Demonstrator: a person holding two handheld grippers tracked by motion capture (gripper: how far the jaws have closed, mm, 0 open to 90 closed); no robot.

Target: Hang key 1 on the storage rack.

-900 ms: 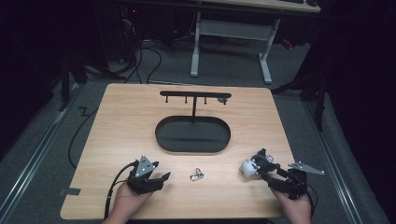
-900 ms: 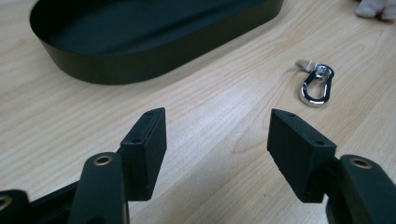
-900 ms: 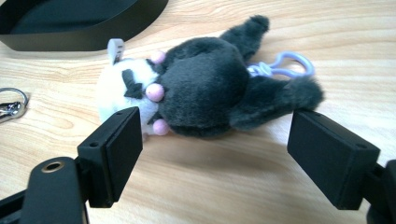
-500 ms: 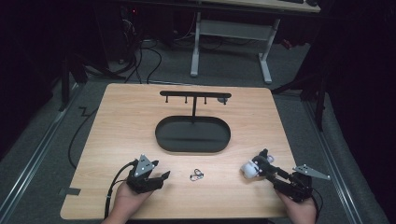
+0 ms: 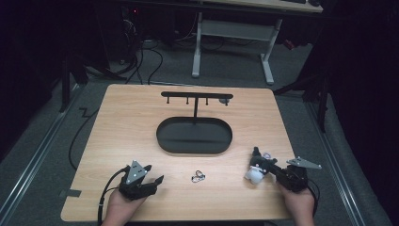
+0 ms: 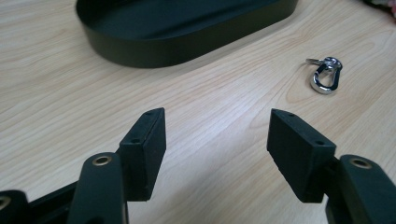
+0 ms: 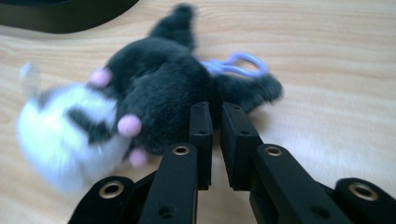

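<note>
High view overlooks the table; gripper views skim it, sharing the tray.

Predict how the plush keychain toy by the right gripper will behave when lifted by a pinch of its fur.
The plush toy looks soft and furry, so it will probably sag and dangle rather than hold its shape. It seems light for its bulk. Its purple clip would likely swing loose, and the right gripper may slip off a thin pinch.

Dim surroundings, lit tabletop, blurred plush toy
</note>
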